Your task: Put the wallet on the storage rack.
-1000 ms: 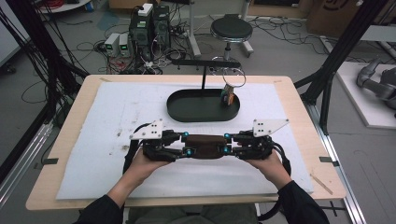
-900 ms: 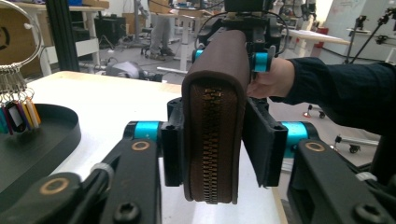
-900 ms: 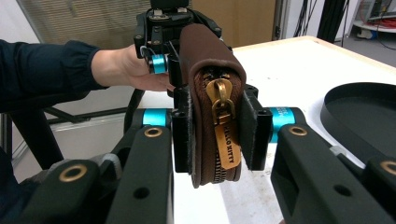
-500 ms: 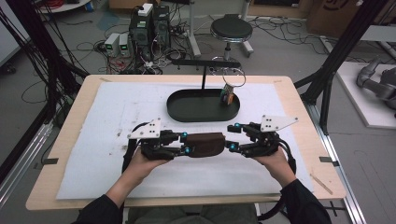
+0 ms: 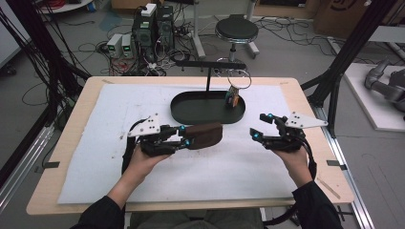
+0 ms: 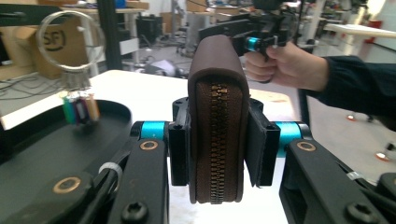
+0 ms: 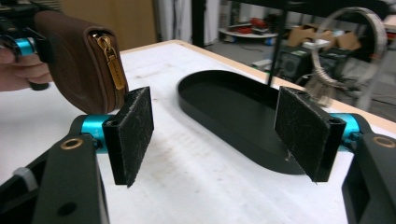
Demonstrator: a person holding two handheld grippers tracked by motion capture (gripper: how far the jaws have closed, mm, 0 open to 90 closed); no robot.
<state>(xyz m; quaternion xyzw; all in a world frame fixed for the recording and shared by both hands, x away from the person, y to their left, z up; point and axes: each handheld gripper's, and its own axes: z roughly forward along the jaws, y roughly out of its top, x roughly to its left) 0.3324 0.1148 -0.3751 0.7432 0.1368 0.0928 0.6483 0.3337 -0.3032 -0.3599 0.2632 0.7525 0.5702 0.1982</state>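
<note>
Left gripper (image 5: 184,136) held level just in front of the black tray (image 5: 191,112), clamped on a brown zip wallet (image 5: 204,134) jutting rightward, right gripper (image 5: 261,128) off to the wallet's right, apart from it, jaws just opened wide, nothing between them.

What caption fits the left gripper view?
Left gripper clamps a brown zip pouch upright above the table.
</note>
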